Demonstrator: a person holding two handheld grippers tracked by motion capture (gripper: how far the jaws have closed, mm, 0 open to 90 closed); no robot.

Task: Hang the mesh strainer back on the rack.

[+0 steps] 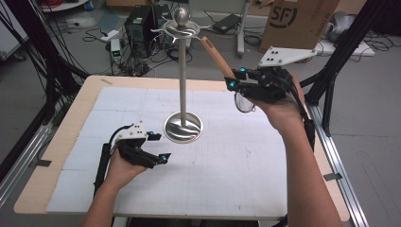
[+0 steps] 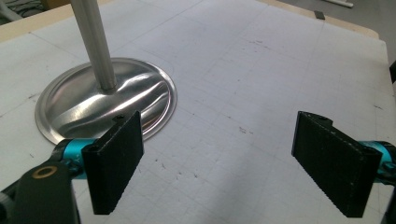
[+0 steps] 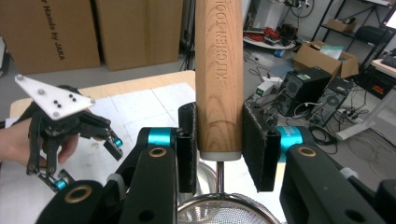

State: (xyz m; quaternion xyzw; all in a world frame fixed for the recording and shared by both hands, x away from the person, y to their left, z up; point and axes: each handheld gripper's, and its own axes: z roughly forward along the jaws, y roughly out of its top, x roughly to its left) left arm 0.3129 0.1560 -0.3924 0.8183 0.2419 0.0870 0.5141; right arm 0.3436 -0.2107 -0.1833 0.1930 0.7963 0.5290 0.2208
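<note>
My right gripper (image 1: 236, 79) is raised at the right of the table, shut on the wooden handle (image 1: 218, 57) of a small mesh strainer (image 1: 244, 101). In the right gripper view both pads press the handle (image 3: 218, 88), and the strainer's mesh bowl (image 3: 223, 212) hangs below the jaws. A tall steel rack (image 1: 182, 71) with hooks at its top (image 1: 182, 29) rises from a round base (image 1: 183, 127) mid-table. My left gripper (image 1: 159, 147) rests low at the front left, open and holding nothing. Its pads (image 2: 116, 156) stand wide apart beside the steel base (image 2: 107, 105).
A white gridded mat (image 1: 189, 156) covers the wooden table. Beyond the far edge are computer towers (image 1: 142, 28), cables on the floor and a cardboard box (image 1: 298, 21). Black frame legs (image 1: 347, 52) stand at the right.
</note>
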